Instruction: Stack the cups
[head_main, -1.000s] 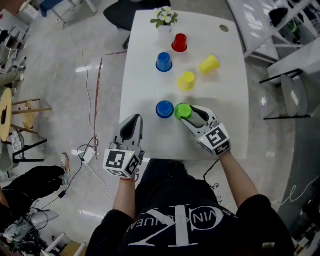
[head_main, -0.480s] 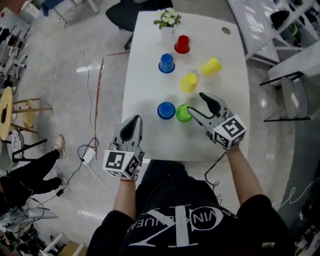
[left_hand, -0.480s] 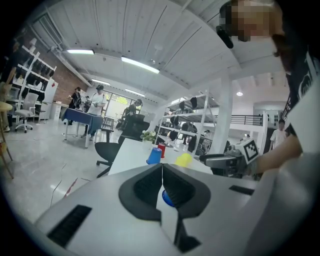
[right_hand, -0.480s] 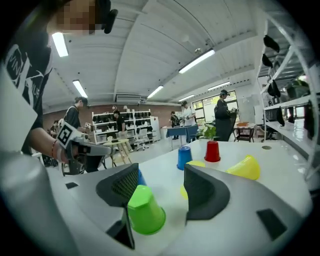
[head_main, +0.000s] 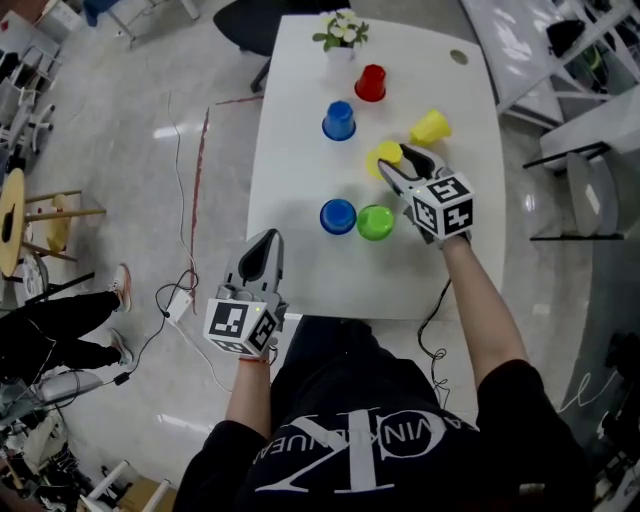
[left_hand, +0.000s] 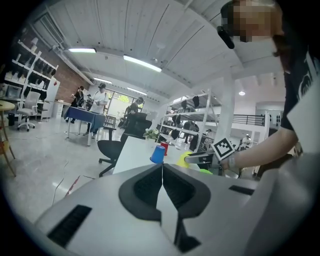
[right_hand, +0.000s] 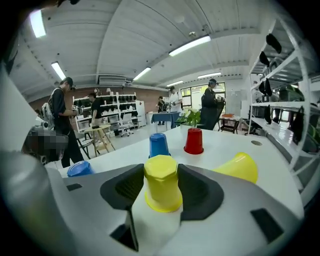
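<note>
Right gripper (head_main: 398, 162): its jaws had just been closing on the upside-down yellow plastic cup (right_hand: 162, 182). The pads met the tapered wall on both sides, while the rim rested on the white rectangular table (head_main: 300, 150). Left gripper (left_hand: 161, 167): jaws pressed together on nothing, held off the near table edge, well apart from that yellow cup.

Near the gripped cup, toward the far right, a second yellow plastic cup (head_main: 430, 127) lay on its side. Beyond the gripped cup to the left stood an upturned blue plastic cup (head_main: 339, 121). Farther off was an upturned red plastic cup (head_main: 370, 83), with a small white-flowered potted plant (head_main: 341, 32) behind it. Nearer the person than the gripped cup stood an upturned green plastic cup (head_main: 376, 222), just beside another upturned blue plastic cup (head_main: 338, 216). Whether those two touched could not be told. No cup sat on another.

Step in hand, as judged: securing the yellow cup for stacking. The next move would call for a firm hold, a straight lift clear of the table, and a centred lowering over a standing cup, the green one being nearest. A tilted descent could catch a rim and topple it.
</note>
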